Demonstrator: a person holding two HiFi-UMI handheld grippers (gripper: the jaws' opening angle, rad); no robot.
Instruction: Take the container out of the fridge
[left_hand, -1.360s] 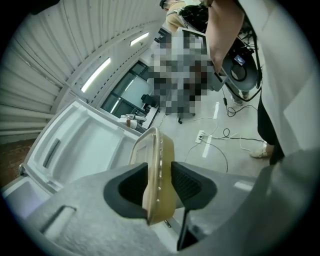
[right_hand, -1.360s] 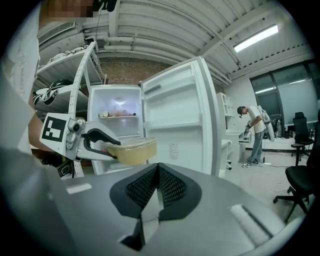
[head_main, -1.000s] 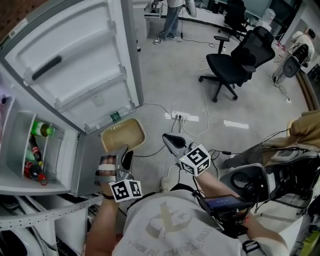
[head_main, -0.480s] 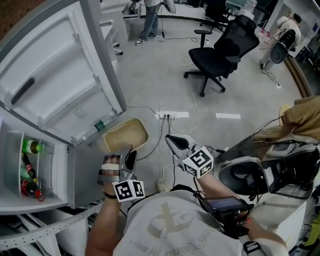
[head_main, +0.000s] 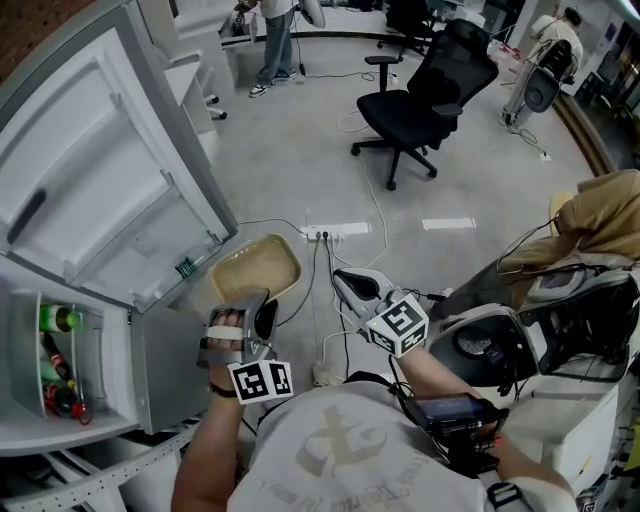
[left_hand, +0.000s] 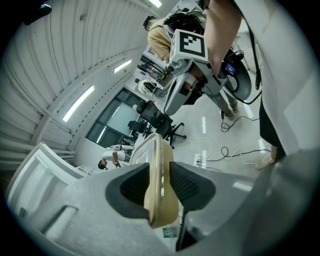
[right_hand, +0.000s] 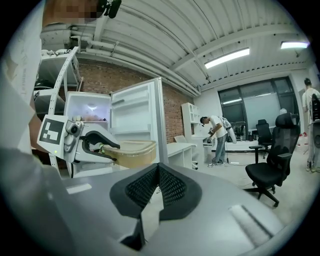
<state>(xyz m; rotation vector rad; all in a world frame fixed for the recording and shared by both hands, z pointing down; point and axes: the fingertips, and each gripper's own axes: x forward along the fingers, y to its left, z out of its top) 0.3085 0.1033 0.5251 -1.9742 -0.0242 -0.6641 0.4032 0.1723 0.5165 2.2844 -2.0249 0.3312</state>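
Observation:
The beige, shallow plastic container (head_main: 255, 272) hangs in the air outside the fridge, above the floor. My left gripper (head_main: 250, 318) is shut on its near rim; its jaws have just been closing further on that rim. In the left gripper view the container's (left_hand: 155, 150) edge is pinched between the two dark pads (left_hand: 134, 187). My right gripper (head_main: 350, 285) floats just right of the container, shut, with nothing between its pads. The right gripper view shows its own closed tips (right_hand: 158, 172) and, beyond them at the left, the container (right_hand: 131, 150) in the left gripper (right_hand: 95, 145).
The fridge door (head_main: 100, 200) stands open at the left, with bottles (head_main: 55, 360) on a shelf below it. A power strip (head_main: 322, 236) and cables lie on the floor ahead. A black office chair (head_main: 420, 90) stands further off, and a person (head_main: 270, 40) beyond it.
The fridge and its door have slid left in the head view as both grippers swing away from it. The container stays in the left gripper throughout.

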